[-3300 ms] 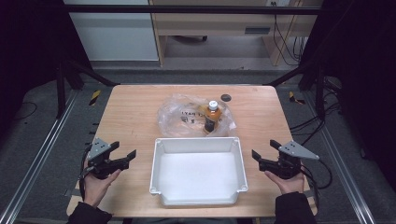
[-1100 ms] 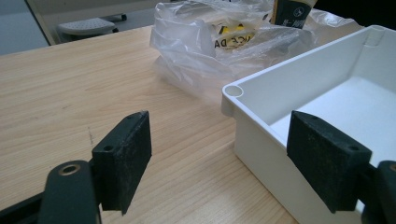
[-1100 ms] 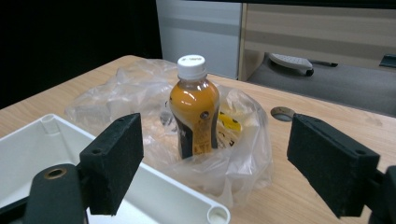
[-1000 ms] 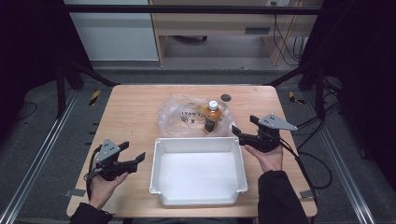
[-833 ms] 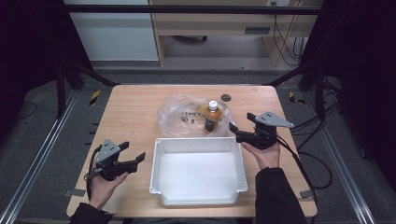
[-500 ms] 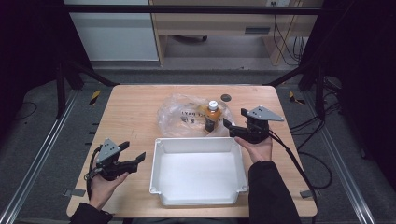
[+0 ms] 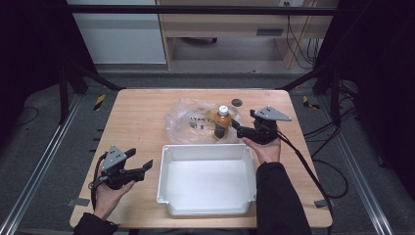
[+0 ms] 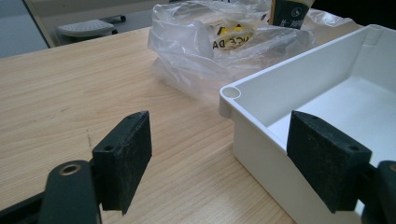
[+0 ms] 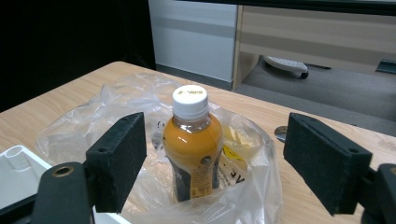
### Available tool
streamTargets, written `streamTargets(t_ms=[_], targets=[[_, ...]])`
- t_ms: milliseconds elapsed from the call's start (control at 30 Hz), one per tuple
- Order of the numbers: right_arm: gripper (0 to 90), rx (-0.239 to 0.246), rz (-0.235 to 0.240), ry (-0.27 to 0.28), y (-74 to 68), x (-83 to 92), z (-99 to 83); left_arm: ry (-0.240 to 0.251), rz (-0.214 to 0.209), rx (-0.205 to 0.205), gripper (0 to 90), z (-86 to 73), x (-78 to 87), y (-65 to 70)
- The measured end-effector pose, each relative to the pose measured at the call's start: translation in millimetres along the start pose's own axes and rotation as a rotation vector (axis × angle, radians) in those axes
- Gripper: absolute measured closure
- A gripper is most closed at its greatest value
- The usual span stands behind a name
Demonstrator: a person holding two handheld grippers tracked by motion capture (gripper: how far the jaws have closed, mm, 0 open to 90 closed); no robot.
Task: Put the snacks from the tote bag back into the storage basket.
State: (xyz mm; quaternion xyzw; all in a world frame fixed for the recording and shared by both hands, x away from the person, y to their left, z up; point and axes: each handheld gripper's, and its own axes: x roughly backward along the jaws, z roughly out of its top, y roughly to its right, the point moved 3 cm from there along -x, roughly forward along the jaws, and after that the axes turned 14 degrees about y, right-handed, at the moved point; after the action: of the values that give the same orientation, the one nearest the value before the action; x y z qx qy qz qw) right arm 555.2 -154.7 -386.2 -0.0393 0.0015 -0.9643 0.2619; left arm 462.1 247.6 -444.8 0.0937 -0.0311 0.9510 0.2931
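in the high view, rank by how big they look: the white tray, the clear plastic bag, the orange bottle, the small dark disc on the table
1. White rectangular plastic tray, clearly largest.
2. Crumpled clear plastic bag.
3. Orange drink bottle with white cap, standing in the bag.
4. Small dark round disc, smallest, though it lies farthest from the camera.

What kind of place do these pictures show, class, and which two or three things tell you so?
Probably a lab or workshop set up for recording tabletop tasks. A wooden table stands inside a metal frame with dark surroundings, cables trail across the grey floor, and a person holds a camera-bearing gripper in each hand.
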Motion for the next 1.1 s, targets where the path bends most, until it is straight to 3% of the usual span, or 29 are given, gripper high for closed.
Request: streamTargets(t_ms=[700, 1100], targets=[[23.1, 0.024, -0.001, -0.027, -9.7, -36.7, 10.9, -0.004, 0.006, 0.001, 21.8, -1.0, -0.2, -1.2], [23.5, 0.026, -0.003, -0.048, -11.7, -54.3, 0.8, -0.004, 0.007, 0.002, 22.0, -1.5, -0.6, -1.6]])
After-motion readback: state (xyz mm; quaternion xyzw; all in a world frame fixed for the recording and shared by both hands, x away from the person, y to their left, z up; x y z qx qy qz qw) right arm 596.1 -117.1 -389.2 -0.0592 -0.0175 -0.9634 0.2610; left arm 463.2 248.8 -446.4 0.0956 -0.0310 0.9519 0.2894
